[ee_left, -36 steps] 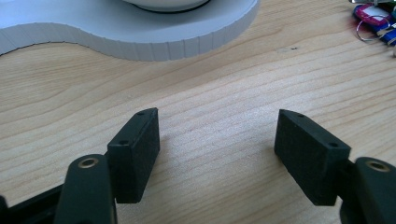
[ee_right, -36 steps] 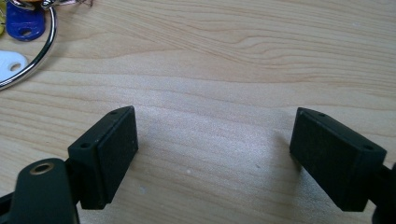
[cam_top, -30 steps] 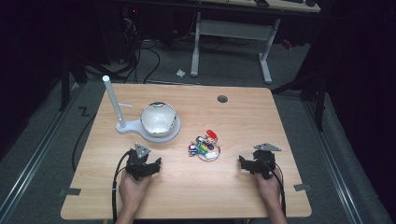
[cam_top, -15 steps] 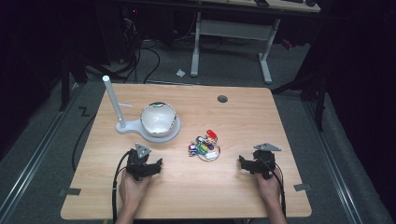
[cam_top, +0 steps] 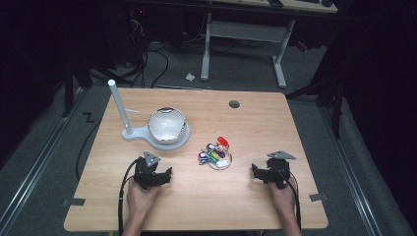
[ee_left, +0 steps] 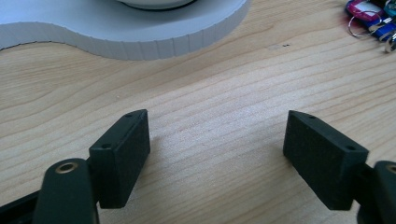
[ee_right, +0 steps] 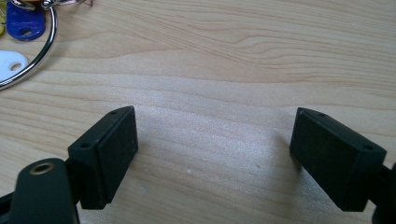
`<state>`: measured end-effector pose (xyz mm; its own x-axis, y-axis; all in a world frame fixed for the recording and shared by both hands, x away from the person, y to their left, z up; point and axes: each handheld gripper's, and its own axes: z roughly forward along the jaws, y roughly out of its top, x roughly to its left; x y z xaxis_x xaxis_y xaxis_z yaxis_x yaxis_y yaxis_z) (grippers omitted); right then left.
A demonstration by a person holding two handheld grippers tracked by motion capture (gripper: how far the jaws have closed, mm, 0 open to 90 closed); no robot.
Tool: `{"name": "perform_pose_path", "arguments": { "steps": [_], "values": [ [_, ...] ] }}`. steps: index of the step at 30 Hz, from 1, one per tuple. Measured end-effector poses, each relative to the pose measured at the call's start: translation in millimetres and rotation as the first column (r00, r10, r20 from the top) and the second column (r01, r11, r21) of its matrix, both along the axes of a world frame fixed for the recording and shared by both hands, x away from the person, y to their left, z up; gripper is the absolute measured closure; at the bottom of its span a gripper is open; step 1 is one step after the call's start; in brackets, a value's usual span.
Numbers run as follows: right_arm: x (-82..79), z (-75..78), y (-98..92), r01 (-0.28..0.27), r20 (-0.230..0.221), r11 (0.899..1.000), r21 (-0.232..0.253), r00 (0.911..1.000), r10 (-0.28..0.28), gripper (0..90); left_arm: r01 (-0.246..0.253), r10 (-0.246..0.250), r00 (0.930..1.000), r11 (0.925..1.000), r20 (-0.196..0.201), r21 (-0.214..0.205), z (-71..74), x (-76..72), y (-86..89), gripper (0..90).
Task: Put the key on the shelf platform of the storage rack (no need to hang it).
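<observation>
A bunch of coloured key tags on a metal ring (cam_top: pixel 215 154) lies mid-table. My left gripper (cam_top: pixel 164 173) rests on the wood to its left. Its jaws have just been opening and now stand wide, with bare wood between them (ee_left: pixel 217 130). To the ring's right, my right gripper (cam_top: pixel 255 170) points at it and is open on bare wood too (ee_right: pixel 215 133). In the right gripper view the ring (ee_right: pixel 32 60) with a blue tag (ee_right: pixel 23 21) sits at the top left. The left gripper view has the tags (ee_left: pixel 369 14) at the top right.
A white base (cam_top: pixel 147 133) carries a shiny dome (cam_top: pixel 167 125) and an upright white pole (cam_top: pixel 119 105) at the left rear; its edge (ee_left: pixel 140 42) lies just ahead of the left jaws. A round hole (cam_top: pixel 234 104) marks the wooden table (cam_top: pixel 206 206) near the back.
</observation>
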<state>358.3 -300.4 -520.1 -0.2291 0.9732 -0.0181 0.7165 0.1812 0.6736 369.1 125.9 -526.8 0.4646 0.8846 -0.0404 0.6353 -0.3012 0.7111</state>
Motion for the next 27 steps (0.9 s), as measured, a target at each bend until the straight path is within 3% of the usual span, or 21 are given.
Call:
{"name": "perform_pose_path", "arguments": {
  "steps": [17,21,27],
  "values": [
    [-0.1,0.1,0.0,0.000,0.000,1.000,0.000,1.0000,0.000,15.3,0.049,-0.050,0.9988,0.9936,-0.001,-0.101,6.0,-2.7,-4.8,30.7],
    [-0.1,0.0,0.0,0.000,0.000,1.000,0.000,1.0000,0.000,15.3,0.078,-0.079,0.9969,0.9934,-0.001,-0.084,12.5,-1.2,-10.0,30.7],
    [-0.1,0.0,0.0,0.000,0.000,1.000,0.000,1.0000,0.000,15.3,0.106,-0.107,0.9943,0.9894,0.000,-0.099,20.4,2.0,-18.4,30.9]
  ]
}}
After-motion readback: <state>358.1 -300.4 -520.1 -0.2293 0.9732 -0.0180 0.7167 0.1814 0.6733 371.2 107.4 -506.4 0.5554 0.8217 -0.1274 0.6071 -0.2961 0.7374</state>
